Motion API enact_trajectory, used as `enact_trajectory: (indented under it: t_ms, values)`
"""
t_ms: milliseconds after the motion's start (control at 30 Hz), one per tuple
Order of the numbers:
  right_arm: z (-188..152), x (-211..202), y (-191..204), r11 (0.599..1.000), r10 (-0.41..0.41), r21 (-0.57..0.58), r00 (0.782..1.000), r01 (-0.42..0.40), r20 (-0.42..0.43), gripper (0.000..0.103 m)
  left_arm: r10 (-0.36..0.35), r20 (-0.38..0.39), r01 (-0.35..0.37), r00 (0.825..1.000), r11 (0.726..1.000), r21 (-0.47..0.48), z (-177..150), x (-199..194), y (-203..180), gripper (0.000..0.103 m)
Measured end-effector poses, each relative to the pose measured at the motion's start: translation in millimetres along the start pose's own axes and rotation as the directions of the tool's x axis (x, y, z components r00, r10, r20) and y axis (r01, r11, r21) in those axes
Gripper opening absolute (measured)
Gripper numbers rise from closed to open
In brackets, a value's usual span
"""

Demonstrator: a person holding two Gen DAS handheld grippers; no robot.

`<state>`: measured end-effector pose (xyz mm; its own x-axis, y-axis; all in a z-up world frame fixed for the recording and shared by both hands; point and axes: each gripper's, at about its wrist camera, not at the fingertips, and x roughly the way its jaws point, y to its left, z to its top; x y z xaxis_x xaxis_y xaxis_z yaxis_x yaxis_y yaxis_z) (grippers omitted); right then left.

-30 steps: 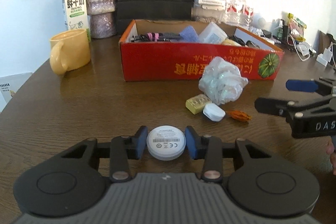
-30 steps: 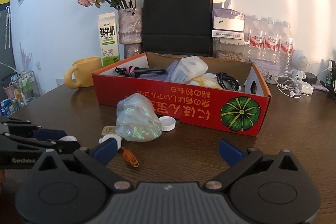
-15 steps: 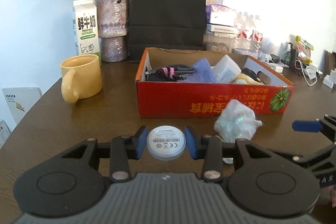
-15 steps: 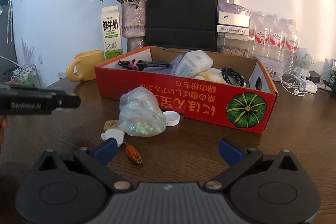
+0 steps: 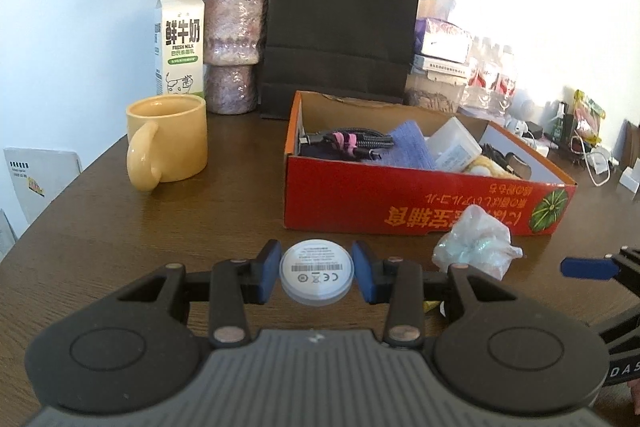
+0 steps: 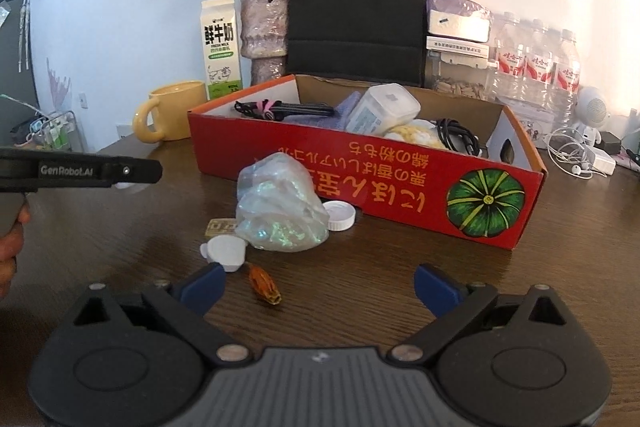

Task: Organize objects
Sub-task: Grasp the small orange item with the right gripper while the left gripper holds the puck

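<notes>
White round disc sits clamped in the left gripper before the red cardboard box; the right gripper gapes wide.

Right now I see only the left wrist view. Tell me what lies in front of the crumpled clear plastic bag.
Observer: A small white flip-lid plastic case lies on the table right beside the crumpled clear plastic bag, at its near left corner.
Operator: Report anything between the bag and the box.
Observer: A white round screw cap sits there, close to the wall of the red cardboard box.
Operator: Give me the right claw's state.
Observer: The right claw is open wide and holds nothing.
</notes>
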<state>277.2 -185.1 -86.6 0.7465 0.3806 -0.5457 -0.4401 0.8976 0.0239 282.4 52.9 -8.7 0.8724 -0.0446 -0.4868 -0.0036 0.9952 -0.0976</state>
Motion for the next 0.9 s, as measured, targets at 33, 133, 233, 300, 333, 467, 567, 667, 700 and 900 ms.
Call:
enact_trajectory:
  t_ms: [33,133,233,300,333,467,567,667,700,900]
  values:
    - [0,0,0,1.000,0.005,-0.002,1.000,-0.005,0.000,0.093,-0.001,0.001,0.001,1.000,1.000,-0.003,0,0,0,0.040]
    - [0,-1,3,1.000,0.021,-0.010,1.000,-0.021,0.000,0.090,0.002,0.008,-0.002,1.000,1.000,-0.009,0,-2,2,0.040]
    - [0,-3,5,0.999,0.037,-0.017,0.999,-0.037,0.007,0.079,0.000,0.010,0.000,1.000,1.000,-0.014,-1,-3,4,0.040]
    - [0,-2,6,0.998,0.050,-0.022,0.999,-0.050,0.003,0.074,-0.008,0.008,0.008,1.000,1.000,-0.019,-1,-4,5,0.040]
    - [0,-2,7,0.998,0.056,-0.024,0.998,-0.056,0.001,0.072,-0.011,0.009,0.011,1.000,1.000,-0.021,-1,-4,5,0.040]
    - [0,0,12,0.996,0.076,-0.036,0.997,-0.077,-0.022,0.052,-0.024,0.015,0.025,1.000,0.999,-0.020,-1,-7,5,0.040]
    - [0,3,15,0.995,0.084,-0.044,0.996,-0.085,-0.043,0.048,-0.031,0.019,0.031,0.999,0.999,-0.017,-2,-8,3,0.040]
    - [0,8,19,0.994,0.093,-0.053,0.993,-0.097,-0.066,0.029,-0.034,0.023,0.035,0.999,0.999,-0.017,-2,-10,3,0.040]
    - [0,8,20,0.993,0.099,-0.060,0.993,-0.103,-0.067,0.023,-0.036,0.024,0.037,0.999,0.999,-0.017,-2,-10,3,0.040]
    - [1,10,27,0.990,0.106,-0.081,0.992,-0.111,-0.069,0.012,-0.048,0.028,0.049,0.998,0.999,-0.019,-2,-12,4,0.040]
